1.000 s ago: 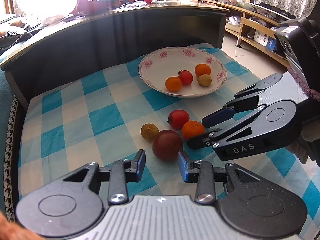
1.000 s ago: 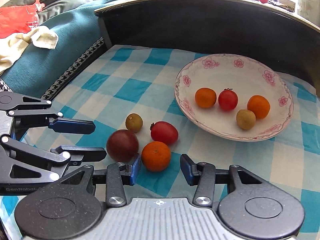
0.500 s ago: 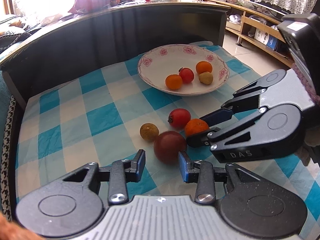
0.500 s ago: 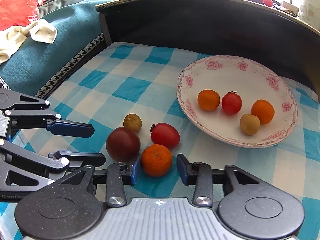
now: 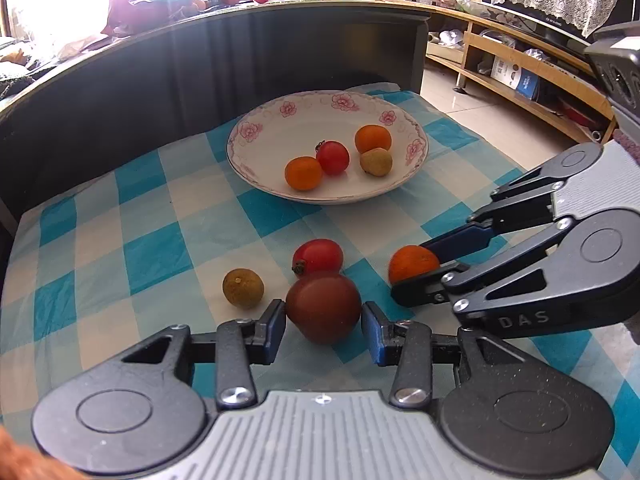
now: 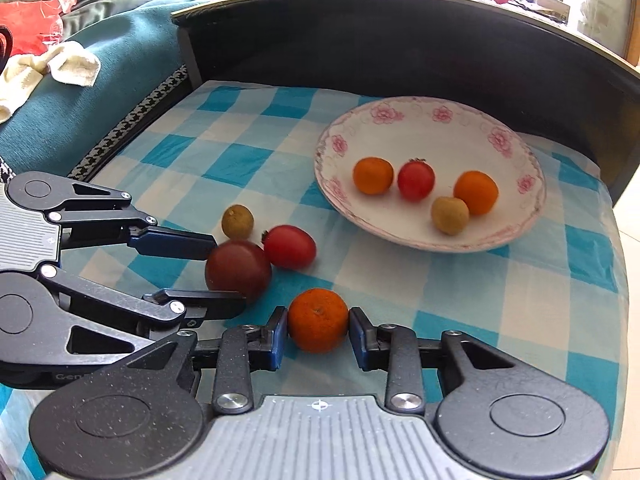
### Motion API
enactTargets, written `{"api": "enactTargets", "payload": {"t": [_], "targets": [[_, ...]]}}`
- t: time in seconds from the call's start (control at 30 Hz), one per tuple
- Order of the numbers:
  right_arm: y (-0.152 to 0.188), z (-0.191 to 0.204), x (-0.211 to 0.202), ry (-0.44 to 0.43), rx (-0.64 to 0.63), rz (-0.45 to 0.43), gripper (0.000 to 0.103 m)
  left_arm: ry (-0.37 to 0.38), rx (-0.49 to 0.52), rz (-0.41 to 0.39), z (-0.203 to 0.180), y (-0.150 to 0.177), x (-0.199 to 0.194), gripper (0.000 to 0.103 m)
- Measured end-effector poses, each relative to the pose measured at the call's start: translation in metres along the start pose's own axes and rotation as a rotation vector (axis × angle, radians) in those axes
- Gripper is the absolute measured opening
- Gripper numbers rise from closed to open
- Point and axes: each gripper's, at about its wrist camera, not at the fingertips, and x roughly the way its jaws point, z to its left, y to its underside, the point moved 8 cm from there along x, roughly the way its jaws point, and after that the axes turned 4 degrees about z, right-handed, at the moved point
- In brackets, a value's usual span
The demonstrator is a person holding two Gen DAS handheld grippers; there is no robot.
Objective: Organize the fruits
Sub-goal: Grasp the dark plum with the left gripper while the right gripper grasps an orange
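Checked blue-and-white cloth (image 6: 248, 160): covers the worktop, backed by a dark curved wall (image 6: 400, 40).

Left claw (image 5: 324, 322): jaws have just been opening. The dark plum (image 5: 323, 307) sits between the blue pads; the left pad is touching or just beside it, while a narrow gap shows at the right pad, so the claw reads as released, not clenched.

Brown-green longan (image 5: 243, 288): loose on the cloth, just left of the plum.

Red tomato (image 5: 318, 255): loose on the cloth, directly behind the plum and touching it.

Loose orange (image 6: 318, 319): grasped by the right claw (image 6: 318, 334), with both blue pads pressed on its sides. These jaws have just been closing. The fruit lies low over the cloth, near the plum.

Floral plate (image 6: 404, 124): white with pink flowers at the rim, at the far right of the cloth. Contents, in the right wrist view: one orange (image 6: 373, 175), one small tomato (image 6: 416, 180), one longan (image 6: 449, 215) and a second orange (image 6: 476, 193) touching that longan.
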Motion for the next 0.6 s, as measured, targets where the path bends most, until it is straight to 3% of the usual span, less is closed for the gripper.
{"api": "enactTargets", "payload": {"t": [0.37,0.6], "targets": [[0.008,-0.014,-0.007,0.007,0.032,0.001,0.027,-0.014,0.010,0.002,-0.007,-0.001,0.011,0.049],[0.009,-0.016,-0.013,0.058,-0.005,-0.003,0.027,-0.004,0.036,0.035,-0.013,0.010,-0.001,0.049]]}}
